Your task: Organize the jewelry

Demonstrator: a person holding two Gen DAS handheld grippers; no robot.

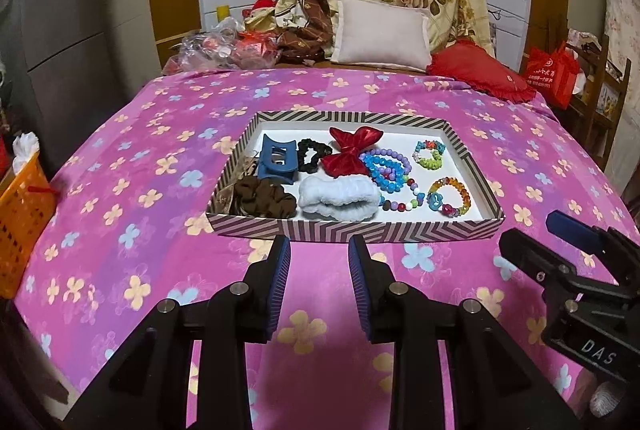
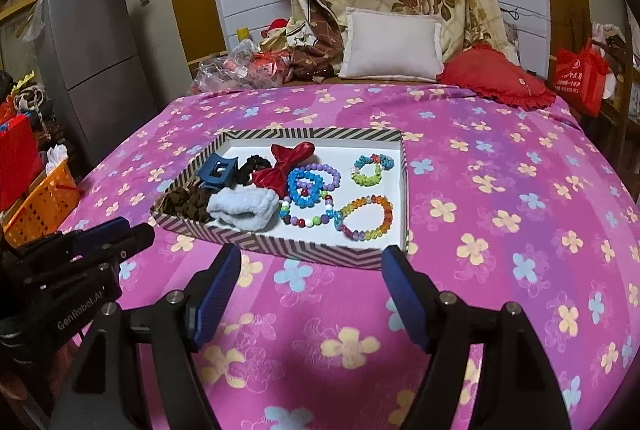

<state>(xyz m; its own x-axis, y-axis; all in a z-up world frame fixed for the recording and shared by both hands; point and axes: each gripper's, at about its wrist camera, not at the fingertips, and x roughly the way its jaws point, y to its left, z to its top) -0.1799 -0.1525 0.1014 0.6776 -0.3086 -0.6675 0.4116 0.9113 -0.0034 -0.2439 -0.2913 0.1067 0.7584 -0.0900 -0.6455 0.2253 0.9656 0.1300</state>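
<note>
A striped box lid (image 1: 360, 232) (image 2: 304, 252) with a white floor lies on the pink flowered bedspread. It holds a blue claw clip (image 1: 276, 160), a black scrunchie (image 1: 312, 154), a red bow (image 1: 350, 150) (image 2: 288, 162), a brown scrunchie (image 1: 262, 202), a pale blue headband (image 1: 340, 200) (image 2: 244, 208) and several bead bracelets (image 1: 448, 196) (image 2: 368, 216). My left gripper (image 1: 319, 250) hovers just in front of the lid, open, nothing between its fingers. My right gripper (image 2: 312, 262) stands open wider before the lid's near right corner, also bare. Each gripper shows at the edge of the other's view.
An orange basket (image 1: 20, 222) stands off the bed's left side beside a grey fridge (image 2: 92, 62). A white cushion (image 1: 380, 34), a red cushion (image 1: 480, 74), folded quilts and plastic bags sit at the head of the bed. A red bag (image 2: 580, 78) hangs at right.
</note>
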